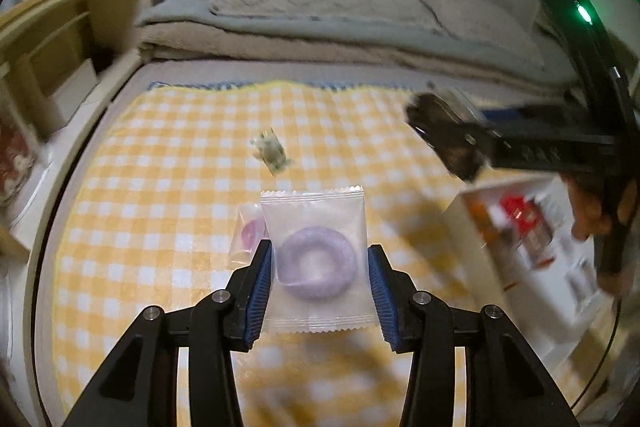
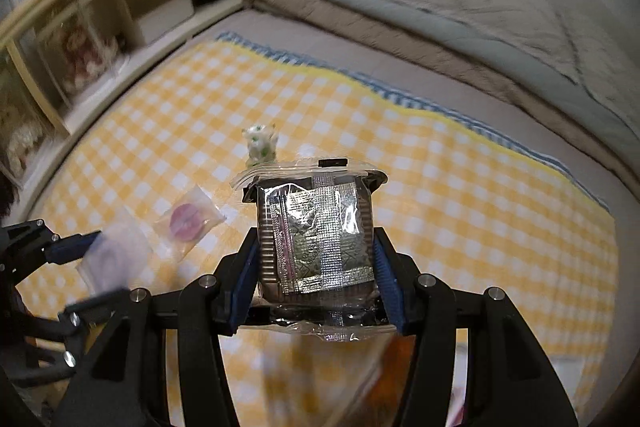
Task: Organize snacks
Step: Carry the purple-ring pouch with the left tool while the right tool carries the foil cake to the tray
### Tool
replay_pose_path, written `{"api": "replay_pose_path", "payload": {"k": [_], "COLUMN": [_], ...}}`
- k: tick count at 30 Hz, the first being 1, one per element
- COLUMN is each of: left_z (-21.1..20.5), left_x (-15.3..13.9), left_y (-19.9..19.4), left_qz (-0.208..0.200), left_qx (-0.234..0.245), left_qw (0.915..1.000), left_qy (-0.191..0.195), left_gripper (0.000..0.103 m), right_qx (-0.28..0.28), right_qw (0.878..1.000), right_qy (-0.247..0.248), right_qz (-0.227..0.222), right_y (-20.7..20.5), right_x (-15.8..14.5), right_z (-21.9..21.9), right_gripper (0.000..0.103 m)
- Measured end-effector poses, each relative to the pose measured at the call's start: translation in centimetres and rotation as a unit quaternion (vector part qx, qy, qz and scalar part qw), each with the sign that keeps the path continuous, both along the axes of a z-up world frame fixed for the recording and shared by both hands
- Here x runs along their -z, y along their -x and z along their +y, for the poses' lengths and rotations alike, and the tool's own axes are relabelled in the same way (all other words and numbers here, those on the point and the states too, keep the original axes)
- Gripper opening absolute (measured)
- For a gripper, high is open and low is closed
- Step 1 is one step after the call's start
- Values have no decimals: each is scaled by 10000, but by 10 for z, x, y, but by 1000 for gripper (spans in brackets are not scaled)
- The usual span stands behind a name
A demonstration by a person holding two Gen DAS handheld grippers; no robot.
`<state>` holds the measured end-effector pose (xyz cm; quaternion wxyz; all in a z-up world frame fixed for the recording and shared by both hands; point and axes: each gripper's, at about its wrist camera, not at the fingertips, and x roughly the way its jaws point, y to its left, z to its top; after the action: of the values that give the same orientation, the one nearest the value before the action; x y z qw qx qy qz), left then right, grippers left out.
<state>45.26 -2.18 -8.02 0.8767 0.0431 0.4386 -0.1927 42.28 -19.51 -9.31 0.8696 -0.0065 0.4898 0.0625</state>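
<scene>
My left gripper (image 1: 320, 250) is shut on a clear packet with a purple ring snack (image 1: 314, 215), pads pressing its two side edges, lifted above the yellow checked cloth (image 1: 160, 187). My right gripper (image 2: 316, 235) is shut on a silver foil snack pack in clear wrap (image 2: 320, 247), also held off the cloth. In the left wrist view the right gripper (image 1: 440, 143) shows blurred at the right with its dark pack. In the right wrist view the left gripper (image 2: 80, 247) shows at the left with its purple ring packet (image 2: 116, 255).
A packet with a pink ring (image 2: 188, 223) and a small white-and-green wrapped sweet (image 2: 260, 143) lie on the cloth. A white box holding red and orange snack packs (image 1: 520, 227) stands at the right. Folded blankets (image 1: 320, 27) lie behind, a wooden shelf (image 1: 60, 39) at the left.
</scene>
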Motion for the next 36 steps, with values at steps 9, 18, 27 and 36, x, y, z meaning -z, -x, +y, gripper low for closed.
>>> {"api": "replay_pose_path", "payload": {"k": [9,18,27,36], "left_z": [-6,-21,-60,-111], "left_x": [-66,-130,-132,-89], "left_y": [65,153,203,211], "left_qz": [-395,-608,-574,-106], "left_qx": [-350,-441,-205,37], "left_qw": [9984,9955,9937,9954], "left_qy": [199,574,936,948], "left_gripper": [45,45,45,45], "right_qx": [483,833,1180,1696], "right_qw": [9979,9957,9924,9851], "right_qy": [108,51,-40,-279], "right_qz": [-422,-405,-335,-90], "right_y": [70,146,222,274], "right_x": [-71,-108,-110,-67], "right_z": [-29,-55,-89,-126], "right_gripper": [54,54,54,54]}}
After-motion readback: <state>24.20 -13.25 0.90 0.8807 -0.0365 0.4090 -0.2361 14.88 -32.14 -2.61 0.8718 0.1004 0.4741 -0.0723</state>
